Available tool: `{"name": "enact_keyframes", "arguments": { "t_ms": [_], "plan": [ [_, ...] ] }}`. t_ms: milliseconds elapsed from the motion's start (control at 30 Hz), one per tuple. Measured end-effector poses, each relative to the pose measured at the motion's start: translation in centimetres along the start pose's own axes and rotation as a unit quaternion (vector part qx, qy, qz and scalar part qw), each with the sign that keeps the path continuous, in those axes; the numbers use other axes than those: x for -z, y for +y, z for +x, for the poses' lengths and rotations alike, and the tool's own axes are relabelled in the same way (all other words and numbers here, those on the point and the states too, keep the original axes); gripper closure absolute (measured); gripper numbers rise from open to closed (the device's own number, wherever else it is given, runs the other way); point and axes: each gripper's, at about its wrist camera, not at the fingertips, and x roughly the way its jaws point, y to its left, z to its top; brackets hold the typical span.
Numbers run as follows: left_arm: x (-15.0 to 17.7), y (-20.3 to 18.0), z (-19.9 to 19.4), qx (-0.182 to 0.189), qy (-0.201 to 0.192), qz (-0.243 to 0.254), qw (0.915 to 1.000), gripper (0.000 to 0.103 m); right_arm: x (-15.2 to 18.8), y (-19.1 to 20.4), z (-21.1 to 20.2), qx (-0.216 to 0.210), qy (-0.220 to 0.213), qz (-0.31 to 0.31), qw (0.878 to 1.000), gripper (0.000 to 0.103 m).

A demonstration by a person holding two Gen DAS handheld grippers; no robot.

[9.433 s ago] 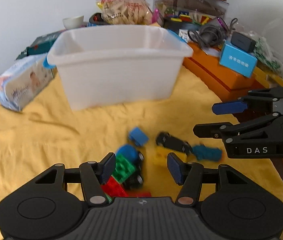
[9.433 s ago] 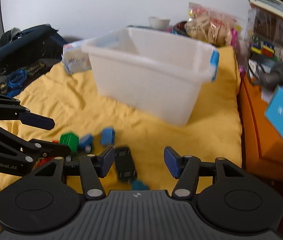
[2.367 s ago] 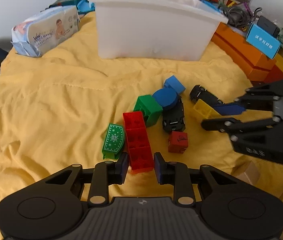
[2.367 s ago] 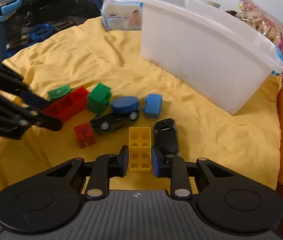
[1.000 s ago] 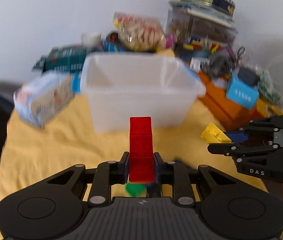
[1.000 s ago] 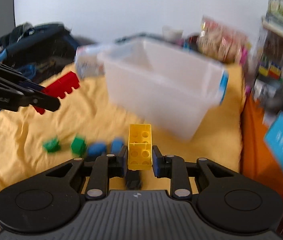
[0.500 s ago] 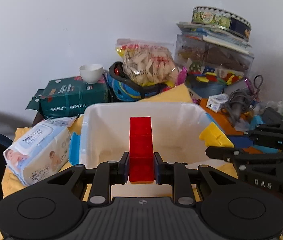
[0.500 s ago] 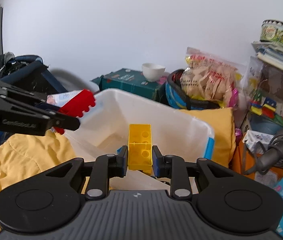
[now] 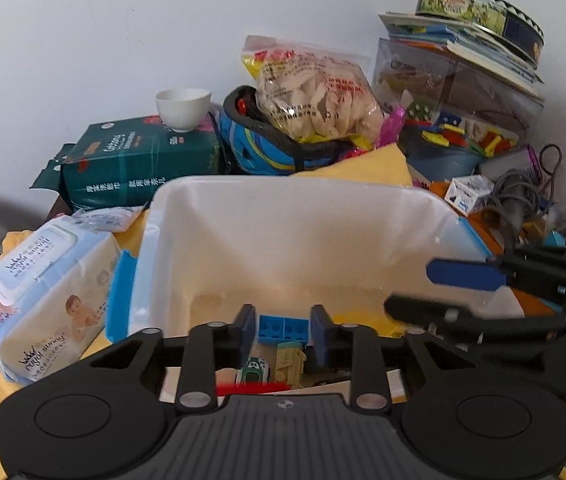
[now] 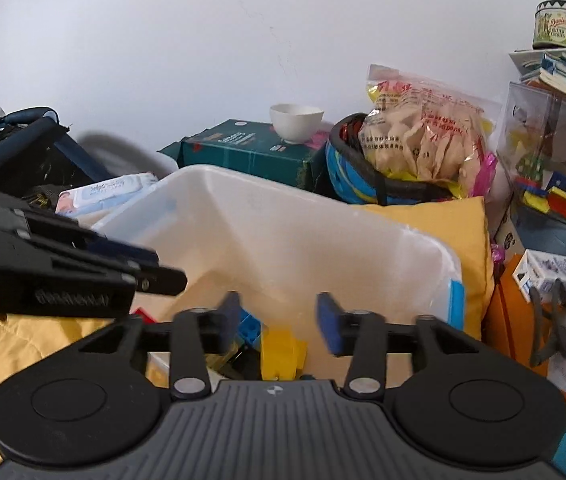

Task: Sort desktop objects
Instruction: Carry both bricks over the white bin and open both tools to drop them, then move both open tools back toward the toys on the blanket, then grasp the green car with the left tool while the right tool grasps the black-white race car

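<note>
**Spotter:** Where are you in the sort?

**Operator:** At the drop. Both claws are over the white bin (image 9: 291, 216). My left claw (image 9: 283, 330) has just been opening; its pads are narrowly apart with nothing pressed between them, and the red brick (image 9: 255, 389) shows as a blurred strip below it, inside the bin. My right claw (image 10: 279, 320) has just been opening too, wider, and the yellow brick (image 10: 283, 354) sits loose beneath it, clear of both pads.

**Spotter:** What else is in there?

**Operator:** A blue brick (image 9: 283, 330) and a few small toys I can't make out.

**Spotter:** And next?

**Operator:** I'd judge both bricks delivered. I should lift both claws clear of the rim without clipping it, then swing back to the yellow cloth (image 10: 43, 344) on the surface for whatever is left there.
</note>
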Motion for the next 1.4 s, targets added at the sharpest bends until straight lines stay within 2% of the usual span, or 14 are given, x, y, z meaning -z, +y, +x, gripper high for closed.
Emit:
{"name": "enact_keyframes", "arguments": {
  "t_ms": [233,400,533,700,800,900,1167,1233,1333,1367,1400],
  "plan": [
    [0.1,0.3,-3.7,-0.010,-0.028,0.006,0.9995,0.062,1.3,-0.3,-2.5,-0.001,-0.006,-0.001,1.000,0.051],
    [2.2,-0.2,-8.0,-0.020,-0.035,0.034,0.9986,0.053,3.0,0.2,-6.3,-0.001,-0.013,-0.024,1.000,0.046],
    [6.1,-0.7,-9.4,-0.027,-0.002,0.043,0.9987,0.051,5.8,0.5,-7.9,-0.004,0.022,-0.031,0.999,0.045],
    [11.9,-1.0,-9.2,-0.012,0.065,0.012,0.9977,0.051,9.8,1.1,-8.3,-0.016,0.080,-0.026,0.996,0.045],
    [14.5,-1.9,-8.7,0.009,0.097,0.004,0.9952,0.051,12.1,1.9,-8.2,-0.024,0.109,-0.033,0.993,0.050],
    [15.9,-3.8,-8.4,0.034,0.109,0.027,0.9930,0.052,13.8,3.1,-7.9,-0.033,0.126,-0.049,0.990,0.069],
    [17.0,-7.6,-5.9,0.022,0.110,0.100,0.9887,0.053,14.9,5.9,-6.2,-0.027,0.115,-0.118,0.986,0.069],
    [17.0,-7.7,-5.5,0.016,0.113,0.106,0.9878,0.057,15.1,6.3,-5.7,-0.029,0.112,-0.131,0.985,0.070],
    [16.9,-7.7,-4.5,0.004,0.115,0.107,0.9876,0.057,15.4,6.5,-4.8,-0.022,0.121,-0.142,0.982,0.069],
    [16.9,-7.7,-4.2,0.000,0.118,0.107,0.9873,0.057,15.5,6.4,-4.5,-0.019,0.123,-0.141,0.982,0.075],
    [17.0,-7.7,-3.9,-0.006,0.123,0.104,0.9869,0.063,15.5,6.2,-4.4,-0.016,0.126,-0.142,0.982,0.081]
  ]
}}
